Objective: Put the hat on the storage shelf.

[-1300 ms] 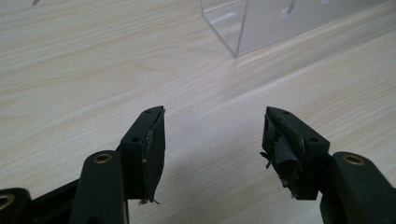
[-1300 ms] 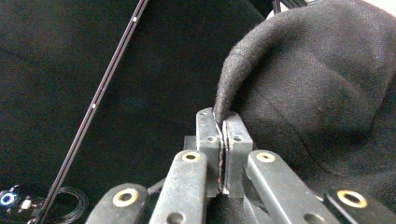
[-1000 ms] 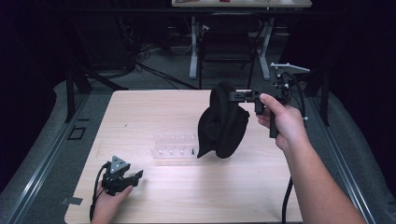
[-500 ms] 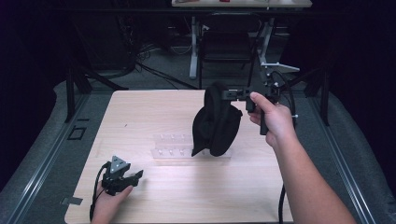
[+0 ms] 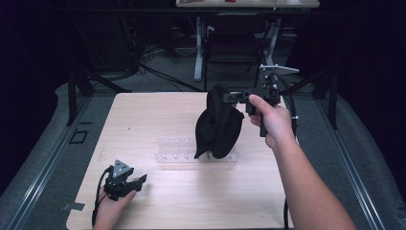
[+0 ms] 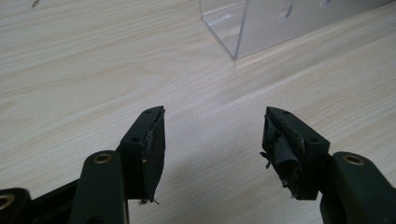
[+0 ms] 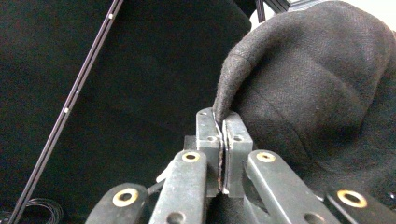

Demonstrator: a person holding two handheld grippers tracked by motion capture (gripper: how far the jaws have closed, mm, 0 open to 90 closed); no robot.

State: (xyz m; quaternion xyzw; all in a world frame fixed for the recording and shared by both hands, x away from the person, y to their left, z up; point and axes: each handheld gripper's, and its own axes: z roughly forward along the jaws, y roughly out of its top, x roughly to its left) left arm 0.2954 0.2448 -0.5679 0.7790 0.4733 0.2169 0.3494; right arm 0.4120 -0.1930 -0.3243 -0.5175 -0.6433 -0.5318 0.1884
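Above the bench, my right tool clamps the black cloth hanging over the clear rack; my left tool rests apart.

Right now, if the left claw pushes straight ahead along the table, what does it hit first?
Probably the clear acrylic rack. The left claw sits open and low over the wooden table, with bare wood ahead, then the rack's near corner slightly right of centre. Depth is hard to judge.

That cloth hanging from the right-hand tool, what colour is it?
Black, a dark charcoal weave; the cloth shows best in the right gripper view.
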